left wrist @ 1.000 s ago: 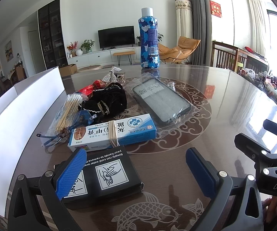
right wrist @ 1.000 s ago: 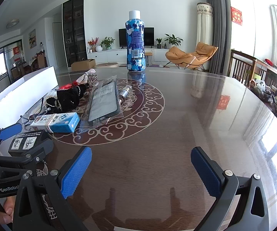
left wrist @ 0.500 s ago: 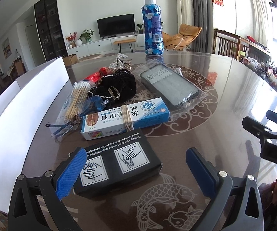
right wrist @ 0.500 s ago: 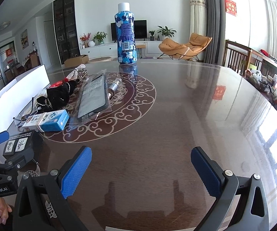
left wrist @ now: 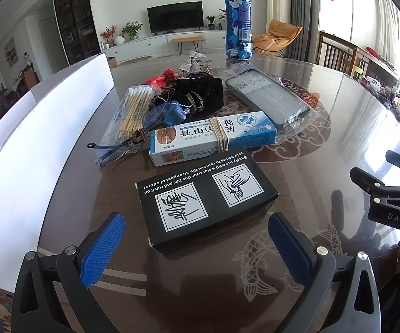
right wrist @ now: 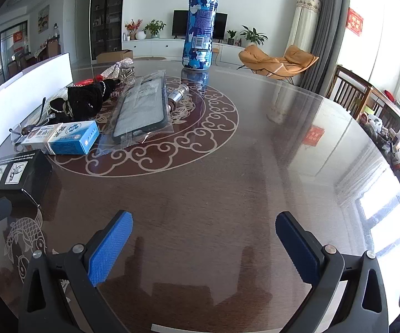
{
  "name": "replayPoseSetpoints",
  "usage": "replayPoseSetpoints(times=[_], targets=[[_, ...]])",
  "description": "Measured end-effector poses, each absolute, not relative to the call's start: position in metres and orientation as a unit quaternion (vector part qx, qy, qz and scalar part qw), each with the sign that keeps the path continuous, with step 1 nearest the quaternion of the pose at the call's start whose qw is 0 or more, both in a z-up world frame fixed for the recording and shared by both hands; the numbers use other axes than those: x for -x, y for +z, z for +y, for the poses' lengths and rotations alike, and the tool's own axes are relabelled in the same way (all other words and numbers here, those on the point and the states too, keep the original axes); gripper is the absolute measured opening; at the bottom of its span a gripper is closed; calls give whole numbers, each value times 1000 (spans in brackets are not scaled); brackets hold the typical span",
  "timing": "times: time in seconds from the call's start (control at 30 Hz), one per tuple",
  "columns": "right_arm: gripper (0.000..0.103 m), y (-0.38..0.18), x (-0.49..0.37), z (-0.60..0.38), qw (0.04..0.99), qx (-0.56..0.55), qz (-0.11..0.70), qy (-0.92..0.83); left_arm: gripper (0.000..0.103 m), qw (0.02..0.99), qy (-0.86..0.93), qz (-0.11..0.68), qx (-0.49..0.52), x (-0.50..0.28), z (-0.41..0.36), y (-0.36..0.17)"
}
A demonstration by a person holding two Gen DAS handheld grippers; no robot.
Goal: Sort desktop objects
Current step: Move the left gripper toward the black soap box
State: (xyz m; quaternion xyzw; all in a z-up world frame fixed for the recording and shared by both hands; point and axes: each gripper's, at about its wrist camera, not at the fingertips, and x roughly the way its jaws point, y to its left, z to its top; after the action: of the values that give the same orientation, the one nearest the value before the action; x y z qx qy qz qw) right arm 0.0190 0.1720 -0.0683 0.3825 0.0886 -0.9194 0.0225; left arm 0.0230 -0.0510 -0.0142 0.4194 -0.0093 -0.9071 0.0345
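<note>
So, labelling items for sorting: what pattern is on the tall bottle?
Blue and white camouflage, white cap; clearest in the right wrist view.

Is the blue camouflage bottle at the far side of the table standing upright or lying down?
Upright. The blue camouflage bottle stands on its base on the table, white cap on top.

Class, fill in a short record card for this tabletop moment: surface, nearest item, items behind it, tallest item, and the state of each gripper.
surface: round dark table
nearest item: black box, lying flat ahead of the left gripper
behind it: blue-and-white carton, cotton swabs, black pouch
tallest item: blue patterned bottle, upright
left gripper: open, empty
right gripper: open, empty
</note>
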Motion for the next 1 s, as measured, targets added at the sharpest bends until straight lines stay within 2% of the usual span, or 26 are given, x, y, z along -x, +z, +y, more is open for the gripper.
replayPoseSetpoints(times=[0.2,0.47,1.0], targets=[[103,-78,-9,171,30,-421,87,-902,103,31,-907,-19,-419,-23,-47,-13],[103,-81,-3,185,47,-452,42,-890,103,33,-906,-29,-421,-22,-43,-12],[103,-82,-3,182,54,-456,36,-887,103,29,-897,-49,-439,-18,-33,-21]])
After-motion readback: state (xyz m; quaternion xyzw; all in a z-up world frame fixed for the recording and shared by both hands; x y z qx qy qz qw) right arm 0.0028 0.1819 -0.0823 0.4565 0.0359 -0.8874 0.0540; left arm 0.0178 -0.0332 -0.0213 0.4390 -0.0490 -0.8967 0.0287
